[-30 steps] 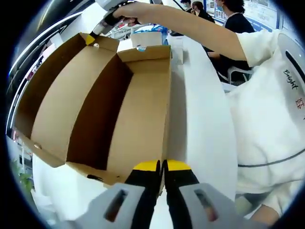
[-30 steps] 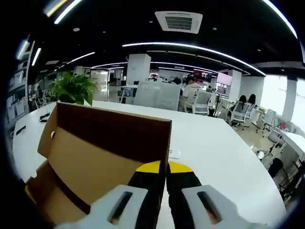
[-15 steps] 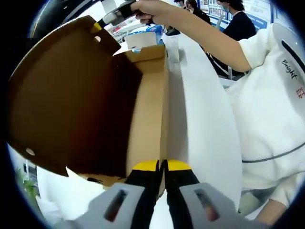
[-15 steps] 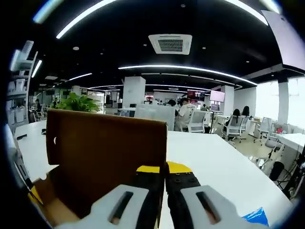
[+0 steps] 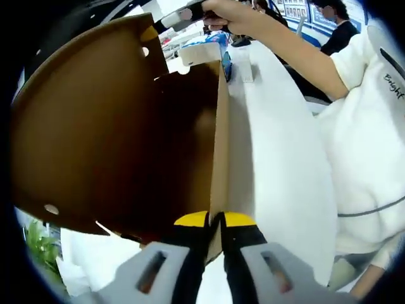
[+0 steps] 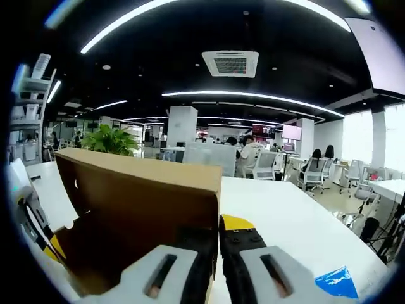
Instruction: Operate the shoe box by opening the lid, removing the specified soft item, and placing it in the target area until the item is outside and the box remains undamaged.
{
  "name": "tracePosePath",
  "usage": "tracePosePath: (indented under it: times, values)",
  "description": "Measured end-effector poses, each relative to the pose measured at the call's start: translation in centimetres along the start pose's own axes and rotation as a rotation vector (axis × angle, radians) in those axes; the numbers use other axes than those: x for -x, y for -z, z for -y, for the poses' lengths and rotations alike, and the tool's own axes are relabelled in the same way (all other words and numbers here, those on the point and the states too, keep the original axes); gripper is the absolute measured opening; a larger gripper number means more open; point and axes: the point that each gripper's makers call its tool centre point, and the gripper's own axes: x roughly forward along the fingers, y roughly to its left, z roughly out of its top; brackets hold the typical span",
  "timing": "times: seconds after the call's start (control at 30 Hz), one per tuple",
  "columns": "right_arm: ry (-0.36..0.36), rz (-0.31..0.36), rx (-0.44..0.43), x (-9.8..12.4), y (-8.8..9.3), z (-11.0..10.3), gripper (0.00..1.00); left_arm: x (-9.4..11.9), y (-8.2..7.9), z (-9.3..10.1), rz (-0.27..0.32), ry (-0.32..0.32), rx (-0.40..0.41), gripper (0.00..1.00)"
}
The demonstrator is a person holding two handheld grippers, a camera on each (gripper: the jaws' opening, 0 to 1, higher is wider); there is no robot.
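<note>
Since a second ago the lid (image 5: 95,126) has swung further up and over: in the left gripper view its brown underside now covers the left half of the frame and hides the box interior that lay open before.

At the bottom centre of that view our left tool (image 5: 215,220) has its yellow-tipped jaws closed on the thin edge of the shoe box (image 5: 218,152), the side wall running up from between them toward the upper middle. To the right of the wall the white table (image 5: 278,158) stretches away, with a person in a white top (image 5: 367,145) along the right edge. Farther up, at the top centre, the hand (image 5: 231,12) grips the right tool (image 5: 149,33), whose yellow tip pinches the lid's far corner flap. Beyond the box a small blue-and-white object (image 5: 209,47) sits on the table; we cannot tell what it is. The soft item is hidden from us.

In the right gripper view our right tool (image 6: 215,223) rises from the bottom centre, jaws pressed together on the lid's (image 6: 139,215) edge, the cardboard standing to the left. At the lower left the left tool's yellow tip (image 6: 54,247) peeks in. The white table (image 6: 285,215) runs off to the right, a blue scrap (image 6: 335,278) at the lower right. Far back are a green plant (image 6: 111,140) and office chairs (image 6: 313,174).
</note>
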Motion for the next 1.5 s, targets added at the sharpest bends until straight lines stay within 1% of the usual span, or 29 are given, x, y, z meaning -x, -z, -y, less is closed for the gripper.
tracePosePath:
  times: [0.17, 0.23, 0.27, 0.3, 0.37, 0.4, 0.47, 0.53, 0.6, 0.7, 0.73, 0.8, 0.83, 0.87, 0.9, 1.0, 1.07, 1.1, 1.13, 1.17, 1.2, 1.23, 1.27, 1.3, 1.33, 1.37, 1.4, 1.43, 1.5]
  values:
    - [0.006, -0.002, 0.0, 0.1, 0.1, 0.1, 0.0, 0.2, 0.1, -0.1, 0.014, -0.006, 0.005, 0.09]
    - [0.011, -0.001, 0.003, 0.1, 0.0, 0.0, 0.0, 0.2, 0.1, -0.2, 0.034, -0.003, 0.061, 0.09]
    - [0.021, -0.004, 0.017, 0.1, 0.0, 0.0, 0.0, 0.2, 0.2, -0.2, 0.038, 0.006, 0.062, 0.09]
    - [0.026, -0.004, 0.026, 0.1, 0.0, -0.1, 0.0, 0.3, 0.3, -0.3, 0.047, -0.001, 0.044, 0.09]
    - [0.027, -0.01, 0.033, 0.2, 0.1, -0.2, 0.0, 0.4, 0.4, -0.7, 0.064, -0.019, 0.059, 0.11]
    - [0.029, -0.008, 0.038, 0.3, 0.1, -0.2, 0.0, 0.5, 0.3, -0.9, 0.087, -0.025, 0.08, 0.12]
    - [0.026, -0.003, 0.024, 0.6, 0.1, -0.1, 0.0, 0.7, 0.1, -0.8, 0.121, -0.003, 0.101, 0.14]
    - [0.032, 0.008, 0.018, 0.7, 0.2, -0.1, 0.0, 1.0, -0.1, -1.0, 0.162, -0.003, 0.136, 0.13]
    - [0.04, 0.019, 0.017, 0.8, 0.3, -0.2, 0.0, 1.3, -0.4, -1.3, 0.223, -0.006, 0.162, 0.14]
    - [0.054, 0.036, 0.024, 1.0, 0.4, -0.2, 0.0, 1.8, -0.7, -1.5, 0.298, -0.023, 0.204, 0.18]
    - [0.053, 0.038, 0.02, 1.0, 0.3, -0.2, 0.0, 1.9, -0.8, -1.6, 0.323, -0.029, 0.223, 0.22]
    - [0.053, 0.034, 0.032, 1.0, 0.3, -0.2, 0.0, 2.1, -0.9, -1.8, 0.367, -0.036, 0.228, 0.29]
    - [0.05, 0.033, 0.034, 1.0, 0.3, -0.3, 0.0, 2.2, -1.0, -1.2, 0.392, 0.005, 0.253, 0.3]
    - [0.043, 0.029, 0.038, 1.0, 0.4, -0.4, 0.0, 2.3, -0.9, -0.6, 0.388, 0.038, 0.275, 0.31]
    - [0.031, 0.023, 0.027, 1.1, 0.4, -0.5, 0.0, 2.4, -1.0, -0.8, 0.398, 0.032, 0.263, 0.31]
    - [0.039, 0.026, 0.03, 1.2, 0.5, -0.5, 0.0, 2.6, -0.9, -1.1, 0.405, 0.017, 0.271, 0.31]
    - [0.05, 0.032, 0.037, 1.3, 0.6, -0.6, 0.0, 3.0, -1.2, -0.9, 0.43, 0.017, 0.272, 0.32]
    - [0.059, 0.03, 0.059, 1.3, 0.6, -0.6, 0.0, 3.2, -1.6, -0.7, 0.452, 0.027, 0.273, 0.36]
    - [0.065, 0.03, 0.072, 1.3, 0.6, -0.6, 0.0, 3.5, -2.2, 0.3, 0.484, 0.083, 0.274, 0.42]
    - [0.068, 0.03, 0.066, 1.3, 0.6, -0.7, 0.0, 3.8, -2.5, 0.2, 0.506, 0.075, 0.293, 0.46]
    - [0.073, 0.03, 0.071, 1.4, 0.6, -0.7, 0.0, 4.2, -2.9, -0.3, 0.55, 0.057, 0.319, 0.48]
    - [0.074, 0.03, 0.074, 1.4, 0.6, -0.6, 0.0, 4.5, -3.0, -0.3, 0.56, 0.065, 0.338, 0.45]
    - [0.072, 0.031, 0.073, 1.5, 0.6, -0.6, 0.0, 4.9, -3.3, -0.5, 0.594, 0.061, 0.35, 0.42]
    - [0.071, 0.032, 0.071, 1.6, 0.6, -0.6, 0.0, 5.4, -3.8, -1.2, 0.655, 0.033, 0.369, 0.4]
    - [0.067, 0.033, 0.066, 1.6, 0.7, -0.6, 0.0, 5.6, -4.0, -1.3, 0.681, 0.031, 0.386, 0.4]
    - [0.064, 0.034, 0.062, 1.6, 0.7, -0.5, 0.0, 5.9, -4.4, -1.3, 0.719, 0.049, 0.411, 0.41]
    - [0.064, 0.035, 0.06, 1.6, 0.7, -0.6, 0.0, 6.1, -4.6, -1.3, 0.748, 0.052, 0.409, 0.44]
    - [0.064, 0.036, 0.059, 1.6, 0.7, -0.6, 0.0, 6.1, -4.4, -1.1, 0.75, 0.058, 0.412, 0.47]
    - [0.07, 0.036, 0.071, 1.6, 0.7, -0.6, 0.0, 6.0, -4.4, -0.8, 0.761, 0.059, 0.396, 0.44]
